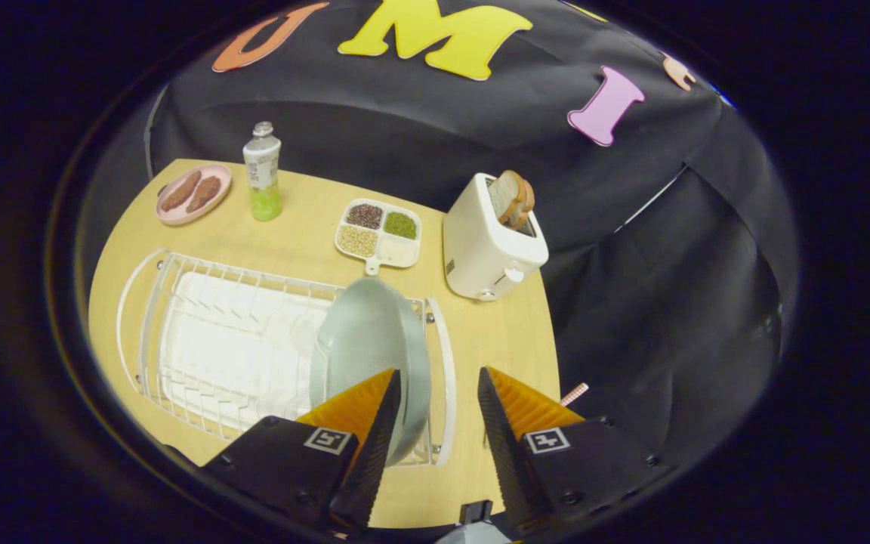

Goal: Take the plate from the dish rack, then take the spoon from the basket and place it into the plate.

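Pale wooden tabletop (495, 340) spreads out under me, black cloth hanging behind it, and my gripper (439, 378) hovers above with its fingers spread wide, nothing between them but bare wood. My left finger (363, 412) overlaps the near edge of the plate (371, 340), a pale grey-green one standing on edge at the right end of the white wire dish rack (231, 340); whether the finger touches it, I cannot tell. My right finger (522, 408) hangs over open table beside the rack's right rail, and just past it a small striped pink stick (575, 393) pokes out at the table's edge. Beyond the fingers sits a white toaster (488, 253) with bread slices (512, 198) standing in its slot. Beside it, further left, a divided white tray (380, 234) holds grains and seeds. Further left again stands a bottle (263, 172) with green liquid, and near it a pink plate (193, 195) carries two brown pieces.
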Demonstrator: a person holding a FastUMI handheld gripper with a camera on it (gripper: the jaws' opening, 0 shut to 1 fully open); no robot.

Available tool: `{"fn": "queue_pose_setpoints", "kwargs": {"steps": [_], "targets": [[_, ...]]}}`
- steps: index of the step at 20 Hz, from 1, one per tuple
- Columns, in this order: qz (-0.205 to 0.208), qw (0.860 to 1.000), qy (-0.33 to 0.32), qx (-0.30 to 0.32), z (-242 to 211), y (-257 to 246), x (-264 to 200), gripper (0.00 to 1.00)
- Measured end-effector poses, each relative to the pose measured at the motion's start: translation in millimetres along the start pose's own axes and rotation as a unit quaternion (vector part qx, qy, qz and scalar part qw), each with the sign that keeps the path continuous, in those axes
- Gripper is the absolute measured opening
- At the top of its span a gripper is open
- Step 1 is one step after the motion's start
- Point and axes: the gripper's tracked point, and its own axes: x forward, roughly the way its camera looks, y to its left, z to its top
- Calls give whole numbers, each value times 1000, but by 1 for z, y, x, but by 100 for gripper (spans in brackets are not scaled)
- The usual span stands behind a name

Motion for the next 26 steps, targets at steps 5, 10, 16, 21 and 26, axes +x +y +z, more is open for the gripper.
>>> {"fn": "queue_pose_setpoints", "kwargs": {"steps": [5, 10, 16, 21, 26], "targets": [[-57, 997, 25, -45, 20, 7, 10, 47], [-76, 994, 60, -53, 18, 14, 13, 25], [-100, 992, 31, -70, 24, 32, -9, 13], [-132, 991, 11, -31, 24, 35, -12, 13], [-169, 985, -23, 0, 24, 24, -28, 13]]}}
